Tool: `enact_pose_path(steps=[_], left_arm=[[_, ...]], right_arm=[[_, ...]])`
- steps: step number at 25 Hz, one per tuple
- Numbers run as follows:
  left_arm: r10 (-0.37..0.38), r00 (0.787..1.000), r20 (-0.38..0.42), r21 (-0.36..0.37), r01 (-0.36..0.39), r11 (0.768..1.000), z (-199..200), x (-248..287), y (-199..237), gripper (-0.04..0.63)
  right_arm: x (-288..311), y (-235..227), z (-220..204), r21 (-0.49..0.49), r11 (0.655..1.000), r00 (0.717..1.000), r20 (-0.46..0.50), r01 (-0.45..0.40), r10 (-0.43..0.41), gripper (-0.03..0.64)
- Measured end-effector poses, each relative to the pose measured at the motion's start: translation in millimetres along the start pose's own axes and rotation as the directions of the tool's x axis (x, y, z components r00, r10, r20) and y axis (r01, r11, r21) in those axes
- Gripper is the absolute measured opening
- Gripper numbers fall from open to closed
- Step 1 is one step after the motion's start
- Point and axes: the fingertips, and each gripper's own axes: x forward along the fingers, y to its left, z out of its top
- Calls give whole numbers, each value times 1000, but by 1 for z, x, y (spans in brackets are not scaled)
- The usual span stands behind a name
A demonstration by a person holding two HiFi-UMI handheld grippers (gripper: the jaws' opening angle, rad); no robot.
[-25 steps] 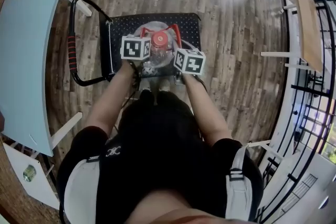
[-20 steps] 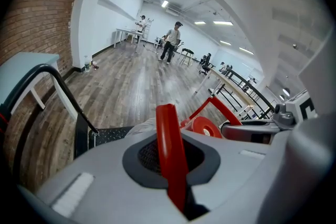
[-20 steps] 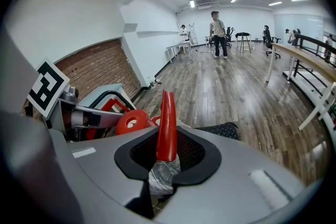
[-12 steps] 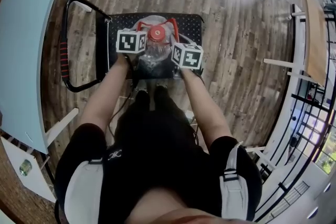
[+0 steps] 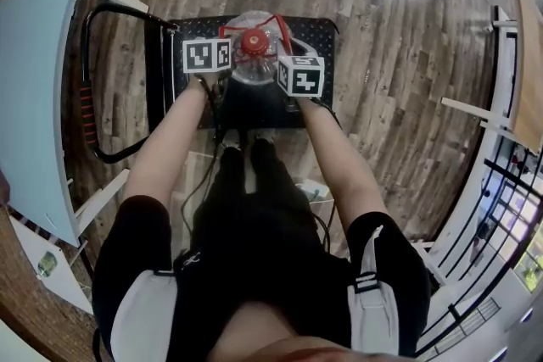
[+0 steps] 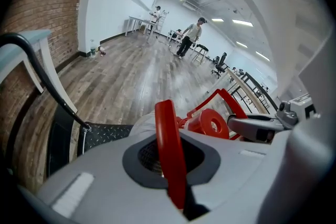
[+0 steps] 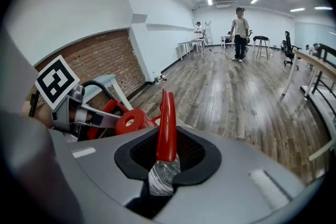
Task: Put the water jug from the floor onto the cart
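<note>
The water jug, clear with a red cap and red handle straps, hangs over the black deck of the cart. My left gripper is shut on a red strap at the jug's left. My right gripper is shut on the other red strap, with clear plastic pinched below it. The cap shows between the two grippers. Whether the jug's base touches the deck is hidden.
The cart's black push handle with red grip loops out to the left. A light blue table stands further left and a wooden table at the right. The person's feet stand at the cart's near edge. People stand far off.
Both grippers have carried the jug forward and down, from the cart's near edge to over the middle of its deck. Both grips are unchanged.
</note>
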Motion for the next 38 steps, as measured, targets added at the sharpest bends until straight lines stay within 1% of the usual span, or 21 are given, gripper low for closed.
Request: enact_pose_path(steps=[4, 10, 12, 14, 16, 18, 20, 23, 24, 26, 28, 29, 31, 33, 35, 36, 37, 38], left_arm=[[31, 999, -20, 46, -30, 999, 8, 30, 7, 12], [29, 1000, -8, 42, -28, 999, 10, 56, 13, 6], [59, 998, -7, 63, -59, 996, 7, 64, 16, 2], [110, 994, -1, 102, -109, 989, 5, 70, 22, 2], [149, 989, 25, 142, -151, 978, 10, 70, 27, 0], [168, 985, 44, 172, -173, 970, 17, 69, 32, 0], [175, 984, 32, 166, -178, 970, 17, 69, 38, 2], [162, 987, 1, 96, -161, 982, 2, 69, 42, 12], [163, 987, -2, 104, -162, 981, -1, 69, 44, 14], [183, 983, 5, 155, -182, 971, -2, 68, 46, 38], [205, 978, 27, 186, -207, 960, 1, 64, 49, 118], [210, 977, 37, 195, -213, 957, 2, 62, 49, 165], [212, 976, 50, 204, -218, 954, 4, 57, 48, 216], [208, 976, 59, 195, -215, 957, 4, 48, 47, 222], [205, 975, 81, 159, -215, 963, 6, 36, 46, 215], [210, 972, 103, 127, -222, 967, 9, 27, 47, 182], [218, 967, 130, 88, -231, 969, 13, 17, 47, 150], [229, 960, 159, 49, -239, 970, 18, 6, 48, 102]], right_arm=[[25, -14, -4, 39, 999, 1000, -4, 10, -10, 84], [48, -29, -17, 71, 997, 1000, 2, 19, -19, 84], [55, -31, -22, 65, 998, 1000, -6, 16, -16, 84], [62, -34, -27, 71, 997, 1000, -8, 16, -16, 84], [66, -35, -28, 92, 996, 1000, 6, 16, -17, 84], [69, -33, -28, 106, 994, 1000, 19, 6, -8, 84], [72, -30, -28, 114, 993, 1000, 20, -8, 6, 84], [72, -28, -32, 125, 992, 1000, 18, -16, 13, 89], [72, -28, -33, 125, 992, 1000, 20, -13, 11, 91], [71, -27, -33, 115, 993, 1000, 24, -5, 2, 97], [70, -27, -33, 101, 995, 1000, 25, 5, -8, 111], [68, -28, -32, 98, 995, 1000, 26, 12, -15, 134], [64, -33, -29, 97, 994, 998, 36, 42, -46, 184], [57, -37, -25, 100, 992, 995, 56, 75, -80, 215], [48, -35, -22, 116, 991, 994, 72, 71, -79, 227], [43, -33, -20, 137, 989, 995, 79, 51, -63, 221], [36, -32, -17, 168, 985, 995, 88, 28, -44, 199], [27, -31, -13, 203, 979, 994, 102, 9, -31, 182]])
